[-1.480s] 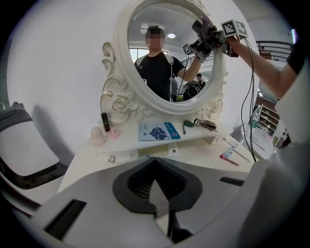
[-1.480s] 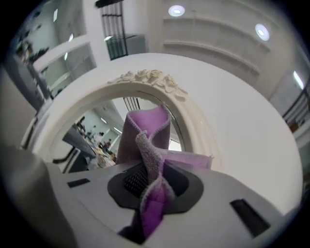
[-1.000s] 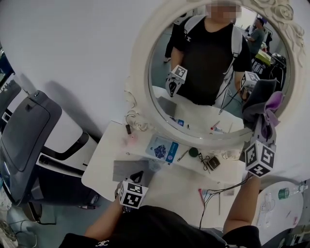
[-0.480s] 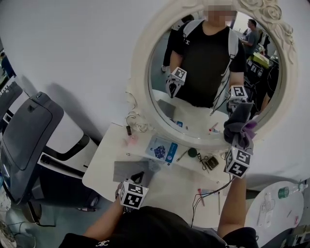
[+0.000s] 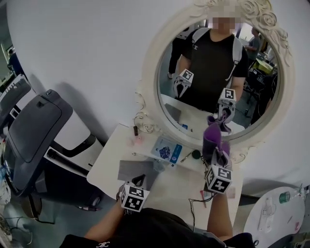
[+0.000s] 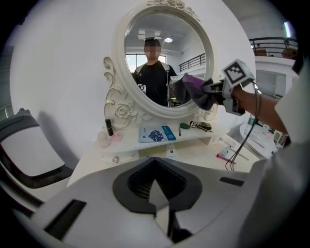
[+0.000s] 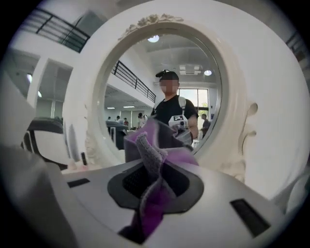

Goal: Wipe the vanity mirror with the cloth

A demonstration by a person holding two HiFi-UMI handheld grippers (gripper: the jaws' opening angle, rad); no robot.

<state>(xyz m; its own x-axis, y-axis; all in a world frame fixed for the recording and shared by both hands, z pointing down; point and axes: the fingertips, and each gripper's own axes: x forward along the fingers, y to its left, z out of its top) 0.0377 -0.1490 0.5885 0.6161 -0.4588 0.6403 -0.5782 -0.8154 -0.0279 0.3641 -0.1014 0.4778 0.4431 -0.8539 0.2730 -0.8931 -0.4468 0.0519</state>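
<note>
**Wiping step at the lower edge of the glass.** The right gripper (image 5: pixel 216 156) has its jaws closed on a purple and grey cloth (image 7: pixel 151 162). The loose folds of the cloth stand out ahead of the jaws, toward the mirror (image 5: pixel 220 68). In the head view the cloth lies over the bottom of the glass, just above the lower part of the white frame (image 5: pixel 151 82). Whether it presses on the glass cannot be told. The left gripper (image 5: pixel 137 180) hangs low over the table (image 5: pixel 169 189), jaws together with nothing between them, well apart from the mirror.

**Doing the step well (a judgement).**
- The bunched cloth, not the hard jaws, should lead.
- It should lie flat on the glass and sweep in overlapping passes.
- Pressure should be light and even, since a mirror standing on a table may tip or slide if pushed.
- Only a strip of cloth sits in the pinch, so a firm hold matters against drag.

**Edges and room.**
- The carved frame borders the glass all round, with raised roses (image 5: pixel 252 8) at the top and scrolls at the lower sides. The folds could catch there.
- Under the mirror a shelf (image 6: pixel 128 144) carries a blue card (image 5: pixel 164 148), a small dark tube (image 6: pixel 109 127) and other small items, all near the lowest strokes.
- A cable (image 6: pixel 240 145) hangs from the right gripper above the table and could drag across those items.
- The upper glass is open, with nothing in front of it.
- A chair (image 5: pixel 36 128) stands well apart on the left.
</note>
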